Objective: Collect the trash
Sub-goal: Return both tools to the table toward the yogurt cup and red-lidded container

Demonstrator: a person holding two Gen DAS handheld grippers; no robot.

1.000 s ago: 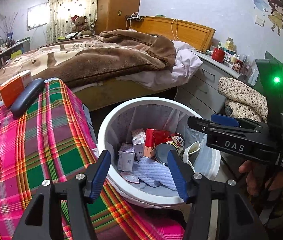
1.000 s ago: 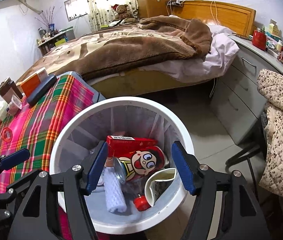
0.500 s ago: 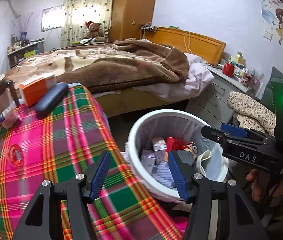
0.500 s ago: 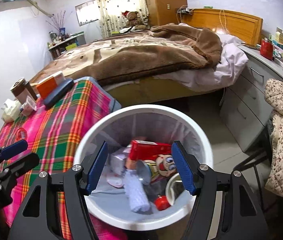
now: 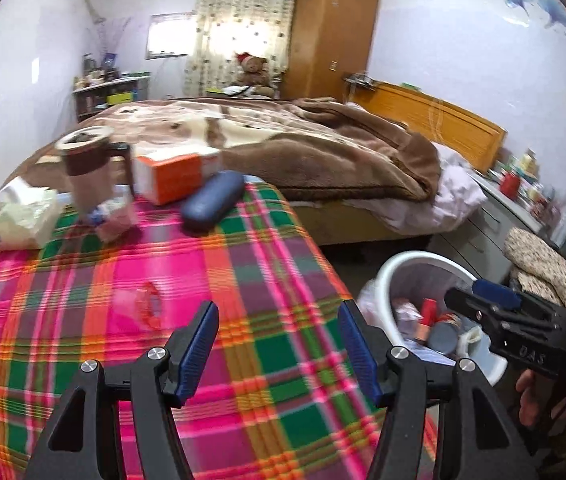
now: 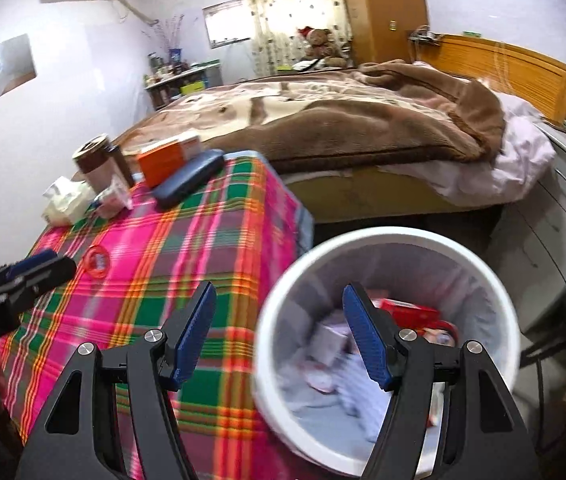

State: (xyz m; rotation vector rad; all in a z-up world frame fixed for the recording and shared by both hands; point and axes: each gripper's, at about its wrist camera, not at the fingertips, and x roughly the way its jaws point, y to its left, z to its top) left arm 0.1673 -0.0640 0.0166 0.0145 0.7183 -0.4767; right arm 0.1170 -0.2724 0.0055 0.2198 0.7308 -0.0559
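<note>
On the plaid tablecloth [image 5: 243, 280], at its far left edge, lie a crumpled tissue pack [image 5: 23, 216] and a small wrapper [image 5: 113, 216] beside a brown cup [image 5: 85, 168]. Nearer lies a red-ringed round wrapper [image 5: 145, 306], just ahead and left of the left gripper [image 5: 279, 344], whose empty jaws are opening. Right of the table, the white trash bin [image 6: 495, 280] holds discarded boxes; the right gripper [image 6: 279, 330] hovers above its left rim, jaws apart, holding nothing.
</note>
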